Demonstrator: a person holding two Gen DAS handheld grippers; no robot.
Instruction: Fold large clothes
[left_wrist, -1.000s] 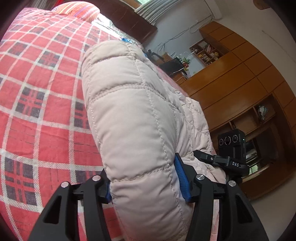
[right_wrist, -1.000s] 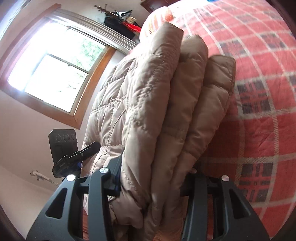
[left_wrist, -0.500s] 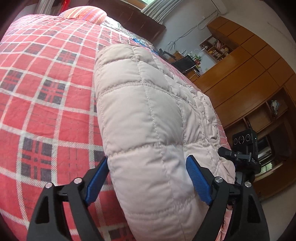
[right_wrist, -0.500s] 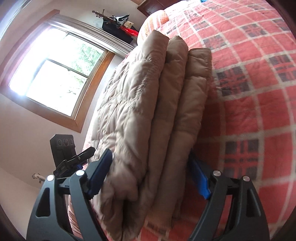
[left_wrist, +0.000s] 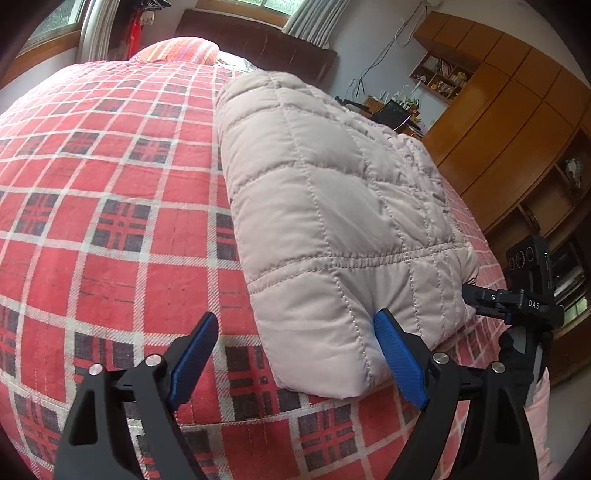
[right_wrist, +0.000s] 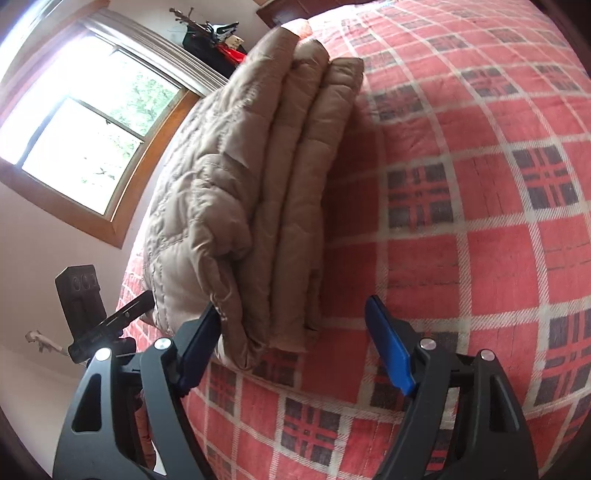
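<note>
Fingers (left_wrist: 400, 360) of both grippers stand spread wide, holding nothing, at the near edge of a folded quilted jacket (left_wrist: 332, 206) on the bed.

In the left wrist view, the left gripper (left_wrist: 295, 354) fills the bottom of the frame; its right blue finger lies against the jacket's near corner, its left one over bare red plaid bedspread (left_wrist: 110, 221). The right gripper (right_wrist: 291, 332) sits low in its own frame, its left finger (right_wrist: 197, 341) touching the lowest corner of the stacked beige layers, its right one apart over the plaid. The jacket runs from centre frame toward the upper middle. A pillow (left_wrist: 173, 50) and dark headboard (left_wrist: 255, 35) lie at the top, wooden cabinets (left_wrist: 517, 122) at the upper right, a window (right_wrist: 85, 133) at the upper left.
</note>
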